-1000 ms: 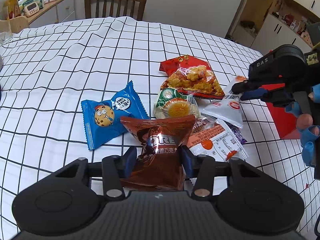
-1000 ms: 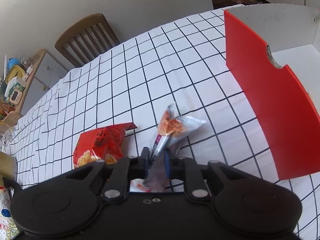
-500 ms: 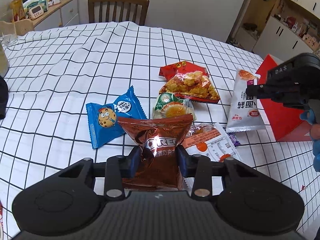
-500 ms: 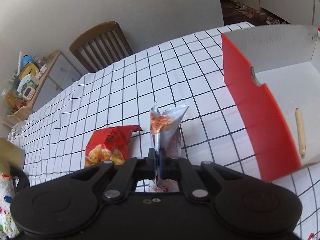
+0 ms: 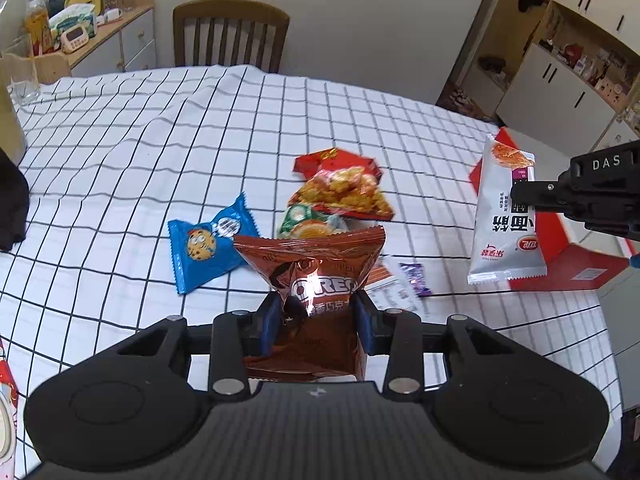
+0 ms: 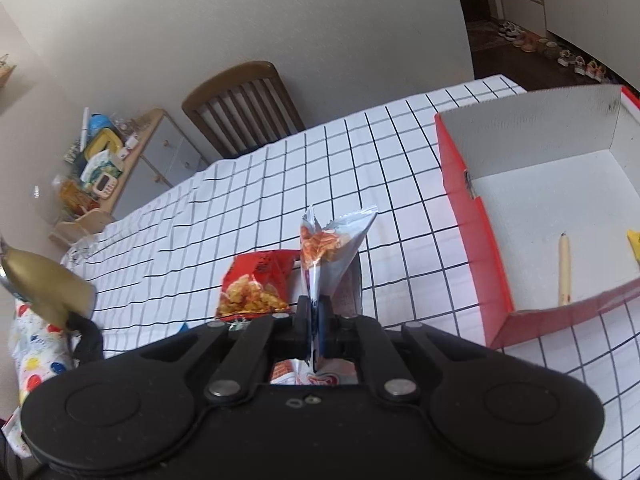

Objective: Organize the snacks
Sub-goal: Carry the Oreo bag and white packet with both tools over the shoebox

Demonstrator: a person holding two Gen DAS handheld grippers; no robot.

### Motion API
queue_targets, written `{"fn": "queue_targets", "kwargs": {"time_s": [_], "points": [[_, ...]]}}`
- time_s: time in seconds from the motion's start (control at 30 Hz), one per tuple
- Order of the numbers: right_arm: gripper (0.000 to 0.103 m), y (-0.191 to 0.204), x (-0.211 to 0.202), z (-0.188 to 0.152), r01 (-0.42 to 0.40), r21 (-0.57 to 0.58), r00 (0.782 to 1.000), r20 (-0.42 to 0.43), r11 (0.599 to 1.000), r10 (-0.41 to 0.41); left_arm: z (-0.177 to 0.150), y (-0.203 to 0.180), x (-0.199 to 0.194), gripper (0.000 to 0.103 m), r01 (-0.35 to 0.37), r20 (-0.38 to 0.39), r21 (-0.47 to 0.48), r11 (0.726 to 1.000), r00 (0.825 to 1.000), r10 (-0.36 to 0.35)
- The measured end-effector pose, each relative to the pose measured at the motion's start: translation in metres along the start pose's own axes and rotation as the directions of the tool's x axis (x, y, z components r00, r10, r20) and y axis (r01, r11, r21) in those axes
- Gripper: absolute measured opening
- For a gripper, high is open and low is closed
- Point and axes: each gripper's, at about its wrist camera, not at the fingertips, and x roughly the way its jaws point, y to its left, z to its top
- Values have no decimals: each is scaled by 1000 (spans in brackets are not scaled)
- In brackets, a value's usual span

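White tablecloth with a black grid [image 5: 160, 140] covers the table, and at its right edge stands the landmark, an open red cardboard box with a white inside [image 6: 472, 240], holding a pale stick [image 6: 564, 270] on its floor. Left of the box, lifted clear of the cloth, the right gripper [image 6: 315, 322] is clamped on the edge of a white-and-silver snack pouch [image 5: 505, 216], while farther left the left gripper [image 5: 316, 322] pinches a brown foil Oreo packet [image 5: 316, 268]. Beyond that packet, well left of the box, lie a red bag of fried snacks [image 5: 344, 192], a blue cookie packet [image 5: 208, 242] and a small green-and-orange packet [image 5: 306, 224], flat on the cloth.
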Motion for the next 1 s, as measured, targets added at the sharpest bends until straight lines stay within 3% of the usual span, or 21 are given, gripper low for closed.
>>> {"fn": "queue_targets", "kwargs": {"time_s": [0.47, 1.0], "points": [[2, -22, -67, 12, -44, -48, 997, 54, 998, 46, 18, -52, -35, 38, 54, 62, 62, 997, 996, -58], [2, -86, -111, 43, 2, -58, 994, 111, 998, 5, 57, -146, -38, 38, 110, 123, 171, 979, 984, -132]]}}
